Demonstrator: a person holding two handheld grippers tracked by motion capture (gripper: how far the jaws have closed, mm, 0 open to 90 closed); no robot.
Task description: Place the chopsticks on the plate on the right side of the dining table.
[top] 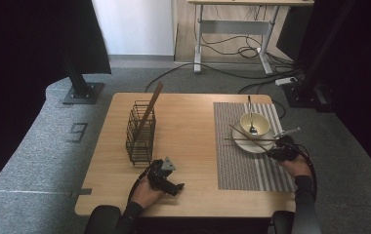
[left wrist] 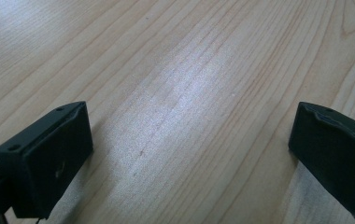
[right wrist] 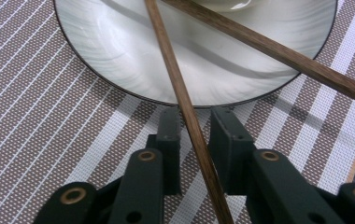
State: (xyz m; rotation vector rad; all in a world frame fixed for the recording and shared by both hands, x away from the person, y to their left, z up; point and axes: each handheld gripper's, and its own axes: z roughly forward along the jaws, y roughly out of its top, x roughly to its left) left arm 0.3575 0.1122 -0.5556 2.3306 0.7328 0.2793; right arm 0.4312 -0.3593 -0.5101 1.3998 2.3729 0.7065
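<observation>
A white bowl (top: 255,123) with a spoon (top: 250,114) in it stands on a white plate (top: 246,146) on the striped placemat (top: 242,168). Two brown chopsticks lie across the plate. In the right gripper view one chopstick (right wrist: 173,74) runs between the jaws of my right gripper (right wrist: 195,135); they stand a little apart, with a gap beside the stick. The other chopstick (right wrist: 283,51) crosses the plate (right wrist: 119,46) at the upper right. My right gripper (top: 277,150) sits at the plate's near right edge. My left gripper (left wrist: 189,126) rests open over bare wood, near the front edge (top: 176,187).
A black wire basket (top: 139,135) stands left of centre on the wooden table (top: 188,122), with a long brown stick (top: 150,109) leaning out of it. The placemat (right wrist: 35,116) covers the table's right side. Stands, cables and another desk sit on the floor beyond.
</observation>
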